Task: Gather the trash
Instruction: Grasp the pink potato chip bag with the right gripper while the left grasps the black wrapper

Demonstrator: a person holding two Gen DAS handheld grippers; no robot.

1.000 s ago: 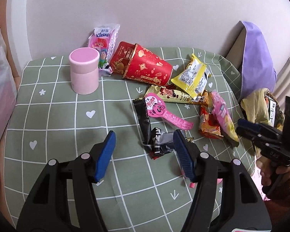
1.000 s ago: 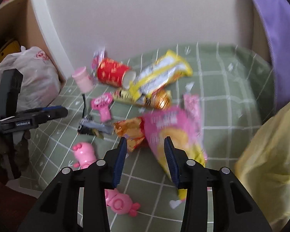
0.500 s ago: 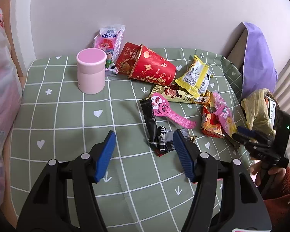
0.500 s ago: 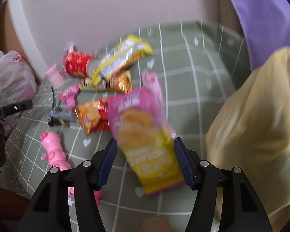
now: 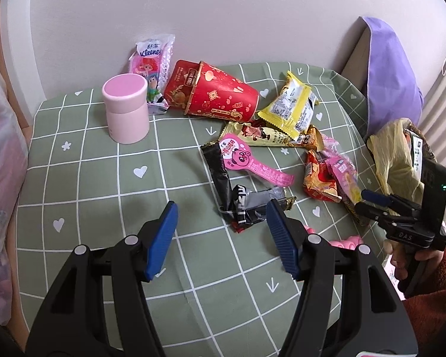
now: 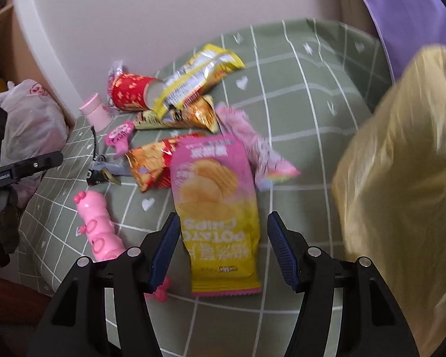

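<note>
A pink and yellow potato chip bag [image 6: 217,196] lies flat on the green checked tablecloth [image 6: 306,95], its near half between the fingers of my right gripper [image 6: 223,220]. The jaws are closing, and the pads stand clear of the bag. A yellow plastic trash bag [image 6: 401,178] hangs blurred at the right. My left gripper [image 5: 221,208] is open and holds nothing, just short of a crumpled black wrapper [image 5: 246,205]. Further back lie a yellow wrapper [image 5: 291,107], a red paper cup [image 5: 220,95] on its side and an orange-red packet [image 5: 321,181].
A pink canister [image 5: 126,110] and a Kleenex pack [image 5: 151,59] stand by the wall. A pink toy [image 6: 96,226] lies at the table's front edge. A purple pillow [image 5: 389,71] is at the right, and a white plastic bag [image 6: 29,125] is off the left edge.
My right gripper has widened its jaws and sunk toward the chip bag, which now lies between its fingers. The yellow trash bag has come into view at its right. My left gripper has stayed put.
</note>
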